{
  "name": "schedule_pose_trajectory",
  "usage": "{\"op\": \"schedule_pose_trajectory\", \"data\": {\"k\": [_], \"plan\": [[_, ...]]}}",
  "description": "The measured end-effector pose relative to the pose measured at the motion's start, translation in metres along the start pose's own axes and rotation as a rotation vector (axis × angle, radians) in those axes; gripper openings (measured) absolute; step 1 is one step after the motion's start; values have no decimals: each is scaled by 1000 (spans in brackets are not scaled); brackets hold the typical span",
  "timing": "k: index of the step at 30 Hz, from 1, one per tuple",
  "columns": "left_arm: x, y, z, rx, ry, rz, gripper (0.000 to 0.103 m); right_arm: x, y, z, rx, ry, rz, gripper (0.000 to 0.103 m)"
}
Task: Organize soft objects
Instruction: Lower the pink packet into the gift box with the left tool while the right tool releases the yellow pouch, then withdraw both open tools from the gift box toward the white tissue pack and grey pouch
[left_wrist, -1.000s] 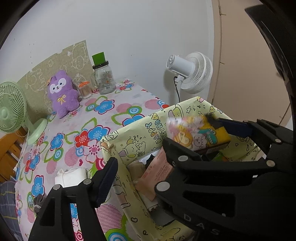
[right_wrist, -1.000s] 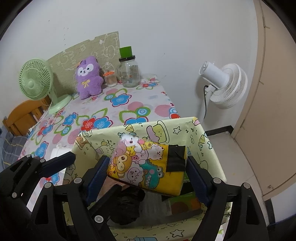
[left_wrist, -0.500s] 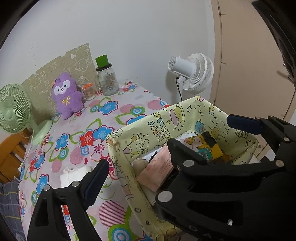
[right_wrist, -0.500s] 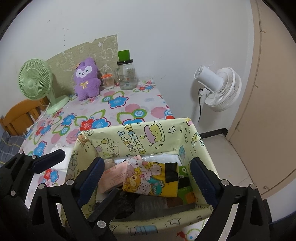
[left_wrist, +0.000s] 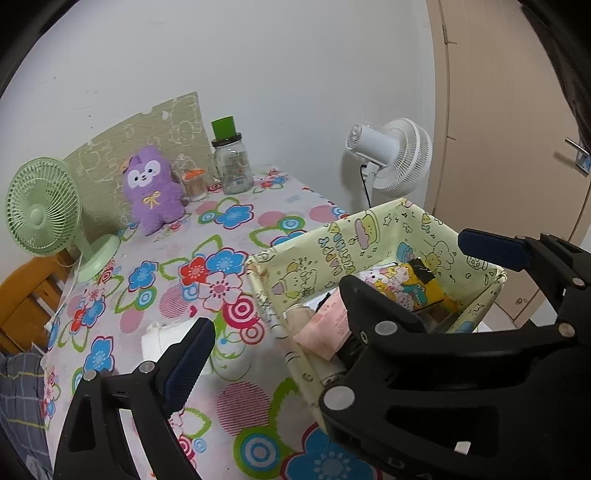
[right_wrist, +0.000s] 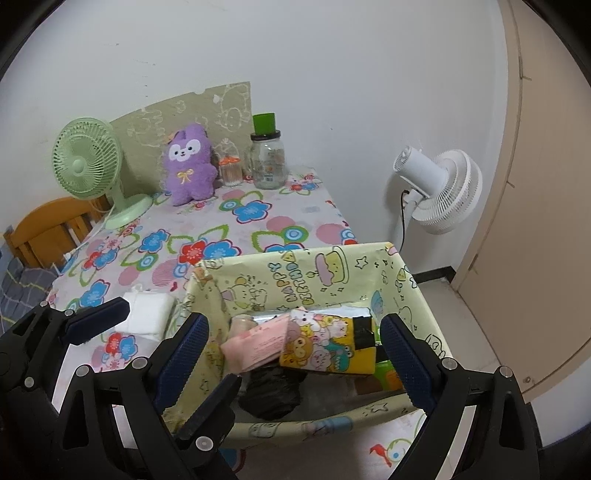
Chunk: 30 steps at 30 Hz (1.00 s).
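Both tongs, left (left_wrist: 334, 284) and right (right_wrist: 293, 352), have just been opening and stand apart, gripping nothing; the cartoon-printed yellow pouch (right_wrist: 327, 345) lies inside the fabric basket (right_wrist: 295, 271) on the bench (right_wrist: 236, 218).

Pale yellow-green fabric storage bin (right_wrist: 295, 273) printed with cartoon animals, cakes, stars. Inside it: yellow soft pouch (right_wrist: 328, 347) with cartoon bears and green crocodile, black band across one end; pink flat packet (right_wrist: 258, 345); black crumpled bag (right_wrist: 271, 391). Table (right_wrist: 236, 221) covered in white cloth with blue, red, pink flowers and green outlines. Fluffy purple plush toy (right_wrist: 188, 164), white face, yellow bow. Mint green desk fan (right_wrist: 88, 158). Clear glass jar (right_wrist: 267, 162), green cup on top. White standing fan (right_wrist: 439, 192). White folded cloth (right_wrist: 146, 314). Black hand-held gripper fingers (right_wrist: 184, 354), dark blue pads.
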<state>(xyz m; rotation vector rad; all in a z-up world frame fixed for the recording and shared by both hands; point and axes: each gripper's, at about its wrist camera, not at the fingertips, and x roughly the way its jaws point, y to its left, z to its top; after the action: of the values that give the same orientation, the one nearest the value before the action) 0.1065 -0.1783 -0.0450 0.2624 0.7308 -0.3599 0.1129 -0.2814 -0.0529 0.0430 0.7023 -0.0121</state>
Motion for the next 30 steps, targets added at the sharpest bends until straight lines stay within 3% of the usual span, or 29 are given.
{"op": "schedule_pose_trajectory", "data": {"k": [30], "plan": [[-52, 43, -21, -39, -73, 56, 95, -45, 61, 0, -86, -81, 18, 96]]}}
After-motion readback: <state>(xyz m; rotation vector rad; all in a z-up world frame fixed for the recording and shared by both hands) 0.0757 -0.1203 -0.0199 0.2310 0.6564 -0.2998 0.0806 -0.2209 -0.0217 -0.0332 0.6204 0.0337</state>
